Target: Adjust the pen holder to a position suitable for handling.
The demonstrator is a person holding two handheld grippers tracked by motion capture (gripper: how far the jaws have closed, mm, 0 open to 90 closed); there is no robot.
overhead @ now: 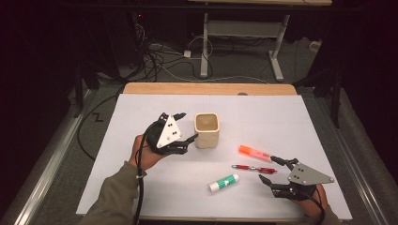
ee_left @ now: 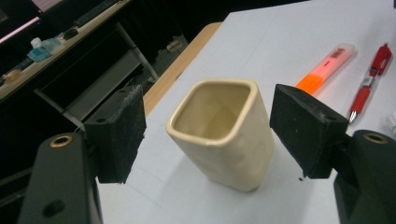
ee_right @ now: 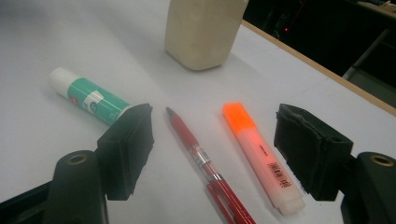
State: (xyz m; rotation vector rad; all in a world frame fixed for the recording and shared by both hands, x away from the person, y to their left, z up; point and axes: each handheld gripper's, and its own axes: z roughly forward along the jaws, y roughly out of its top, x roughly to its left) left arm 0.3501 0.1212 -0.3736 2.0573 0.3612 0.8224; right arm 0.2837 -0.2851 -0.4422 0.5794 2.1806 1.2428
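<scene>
White surface (overhead: 141, 187): a cream square cup (overhead: 207, 130) stands upright, mouth up, between the wide-open jaws of the left hand-held gripper (overhead: 185, 125), untouched; right hand-held gripper (overhead: 271, 169) gapes over a red pen (overhead: 254, 168)

One cream cup (overhead: 207, 130). Right of the cup: one orange highlighter (overhead: 254, 152), one red pen (overhead: 254, 168), one glue stick (overhead: 224, 183).

Table: white sheet (overhead: 141, 187) on a wooden top (overhead: 206, 88), under both tongs.
Floor: grey carpet (overhead: 244, 70) beyond the tongs, tangled cables (overhead: 155, 58) on it.
Furniture: white-legged desk (overhead: 244, 28) far ahead of the tongs.
Light: room dark, table lit.
</scene>
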